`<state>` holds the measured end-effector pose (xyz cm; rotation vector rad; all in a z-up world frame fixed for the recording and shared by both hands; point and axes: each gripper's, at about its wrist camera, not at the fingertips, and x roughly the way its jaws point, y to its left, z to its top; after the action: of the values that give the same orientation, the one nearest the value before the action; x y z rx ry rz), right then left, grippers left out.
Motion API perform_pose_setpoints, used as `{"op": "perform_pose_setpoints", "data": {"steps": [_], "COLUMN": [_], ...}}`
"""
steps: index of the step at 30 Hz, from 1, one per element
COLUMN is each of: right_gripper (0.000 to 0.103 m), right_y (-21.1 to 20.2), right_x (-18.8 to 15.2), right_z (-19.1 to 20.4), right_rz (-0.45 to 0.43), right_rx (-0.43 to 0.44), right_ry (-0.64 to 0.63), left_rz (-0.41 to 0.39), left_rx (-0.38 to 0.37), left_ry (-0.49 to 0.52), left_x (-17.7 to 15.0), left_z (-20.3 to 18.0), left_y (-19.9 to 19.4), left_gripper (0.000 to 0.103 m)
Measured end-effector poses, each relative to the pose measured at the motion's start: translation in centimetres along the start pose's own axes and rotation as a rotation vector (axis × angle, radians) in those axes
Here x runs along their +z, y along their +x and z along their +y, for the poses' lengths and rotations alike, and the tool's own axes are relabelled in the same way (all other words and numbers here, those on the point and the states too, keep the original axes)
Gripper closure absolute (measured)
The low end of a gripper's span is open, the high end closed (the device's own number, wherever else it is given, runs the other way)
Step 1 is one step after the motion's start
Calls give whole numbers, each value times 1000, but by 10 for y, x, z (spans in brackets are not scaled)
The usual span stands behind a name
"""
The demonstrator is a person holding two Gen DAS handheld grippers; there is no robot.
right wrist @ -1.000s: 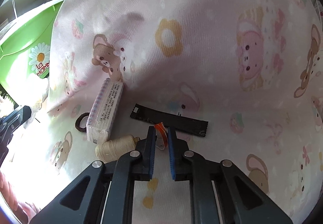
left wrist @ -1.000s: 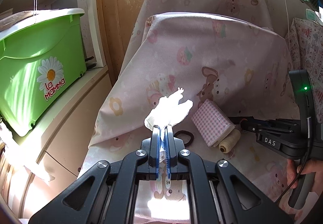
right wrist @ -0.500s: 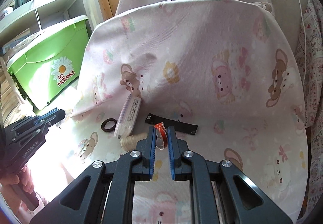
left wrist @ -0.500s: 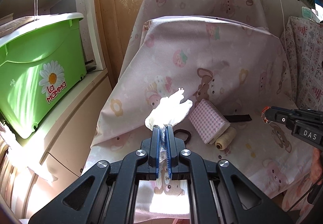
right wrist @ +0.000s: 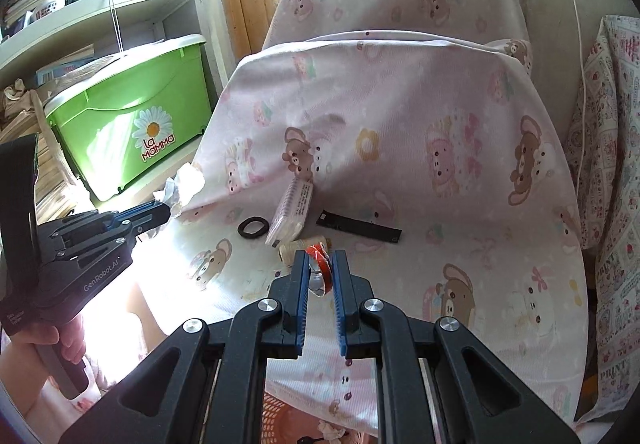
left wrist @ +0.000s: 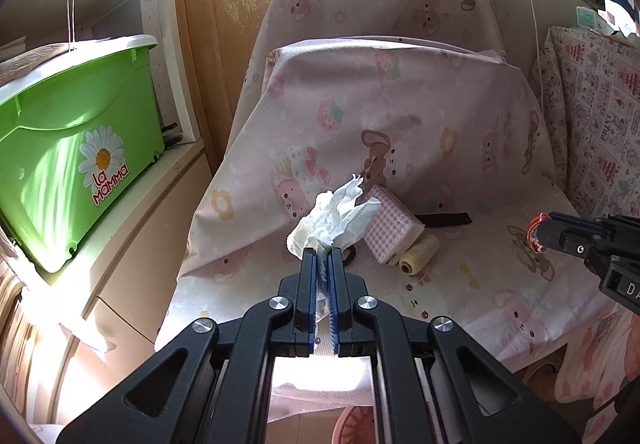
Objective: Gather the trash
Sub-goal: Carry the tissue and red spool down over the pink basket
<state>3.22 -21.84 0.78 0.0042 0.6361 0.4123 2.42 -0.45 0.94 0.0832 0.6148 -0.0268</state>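
Observation:
My left gripper (left wrist: 323,253) is shut on a crumpled white tissue (left wrist: 336,218) and holds it above the front left of the pink-covered chair seat (left wrist: 472,280). It also shows in the right wrist view (right wrist: 162,210) with the tissue (right wrist: 185,184). My right gripper (right wrist: 320,258) is shut on a small red and clear wrapper (right wrist: 321,269), lifted off the seat. It shows at the right in the left wrist view (left wrist: 538,232), with the wrapper (left wrist: 535,225).
On the seat lie a checked tissue pack (right wrist: 291,210), a cream thread spool (right wrist: 289,251), a black hair tie (right wrist: 253,227) and a black strip (right wrist: 358,230). A green bin (left wrist: 68,148) stands on the left shelf. A pink basket (right wrist: 280,424) sits below the seat's front edge.
Both grippers have pulled back and up from the seat with their pieces held. The right gripper has lifted the red wrapper clear of the black strip.

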Motion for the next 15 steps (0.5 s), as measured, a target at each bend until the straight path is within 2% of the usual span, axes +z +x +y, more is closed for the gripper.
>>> {"op": "perform_pose_setpoints", "data": {"steps": [7, 10, 15], "right_gripper": [90, 90, 90], "right_y": [-17, -26, -29], "right_x": [-12, -17, -27], "right_z": [10, 15, 19], "right_rz": [-7, -26, 14], "right_rx": [23, -8, 43], "right_ry": [9, 1, 14], "left_rz": [30, 55, 63], "left_rx": [-30, -49, -44], "left_ry": [-27, -32, -28], "left_x": [-18, -28, -38], "left_z": [-3, -8, -16], "left_y": [-14, -19, -28], "left_gripper": [98, 98, 98]}}
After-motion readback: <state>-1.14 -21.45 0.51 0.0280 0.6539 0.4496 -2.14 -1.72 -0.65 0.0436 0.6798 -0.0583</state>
